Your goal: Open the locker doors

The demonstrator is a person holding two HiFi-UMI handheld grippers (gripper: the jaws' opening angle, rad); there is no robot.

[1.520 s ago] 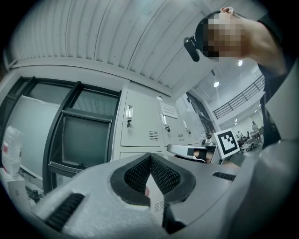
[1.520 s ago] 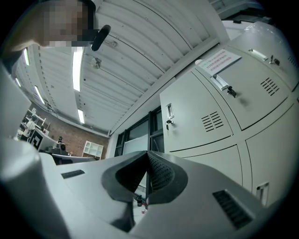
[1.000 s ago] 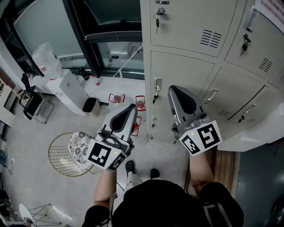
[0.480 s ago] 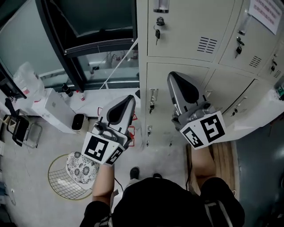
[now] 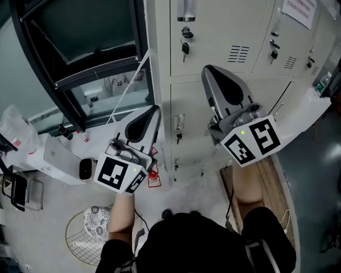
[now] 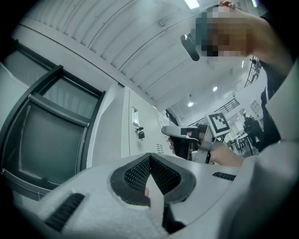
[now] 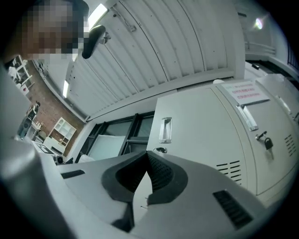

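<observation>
Pressed together on nothing at the left gripper (image 5: 152,113), and just the same at the right gripper (image 5: 213,75). Held up near the locker doors (image 5: 213,32) at the left edge of the locker bank, touching none. All shut, with a key (image 5: 185,49) hanging below the handle (image 5: 186,9). Nothing opened yet, so seemingly the whole job to go.

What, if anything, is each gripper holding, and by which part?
Nothing is held. The left gripper and the right gripper both have their jaws closed together with nothing between them, and neither touches the locker doors.
</observation>
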